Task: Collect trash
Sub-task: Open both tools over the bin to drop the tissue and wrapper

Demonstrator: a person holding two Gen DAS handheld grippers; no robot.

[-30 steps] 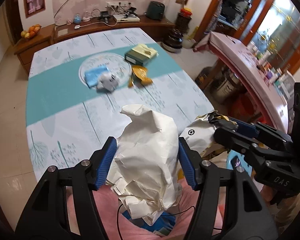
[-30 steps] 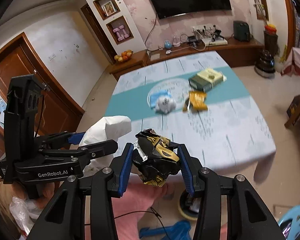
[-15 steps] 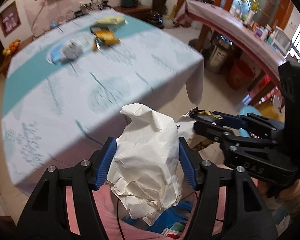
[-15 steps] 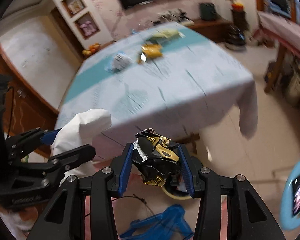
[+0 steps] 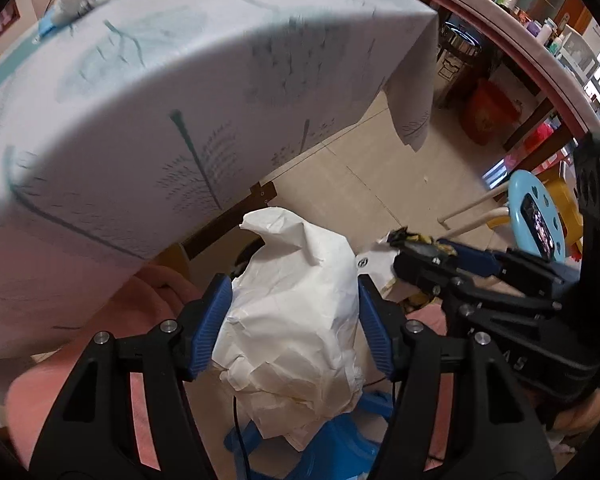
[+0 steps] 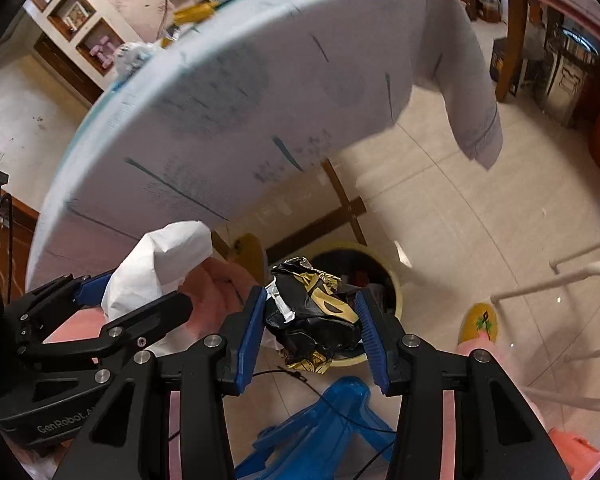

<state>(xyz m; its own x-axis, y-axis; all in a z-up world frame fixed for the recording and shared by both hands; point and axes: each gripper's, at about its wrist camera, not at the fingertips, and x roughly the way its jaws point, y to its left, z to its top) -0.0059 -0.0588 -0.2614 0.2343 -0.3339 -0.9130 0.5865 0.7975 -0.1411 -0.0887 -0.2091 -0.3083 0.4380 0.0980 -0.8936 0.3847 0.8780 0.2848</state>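
The right gripper (image 6: 311,322) pointed steeply down, its blue pads clamped on a crumpled black-and-gold wrapper (image 6: 314,314). Just beyond the wrapper, on the tiled floor, stood a round yellow-rimmed bin (image 6: 394,280), partly hidden behind it. To the left, the left gripper (image 6: 112,304) gripped a crumpled white paper bag (image 6: 160,264). A blue plastic stool (image 6: 320,432) lay near, below the jaws. The table (image 6: 220,100), draped in a pale patterned cloth, filled the far left.
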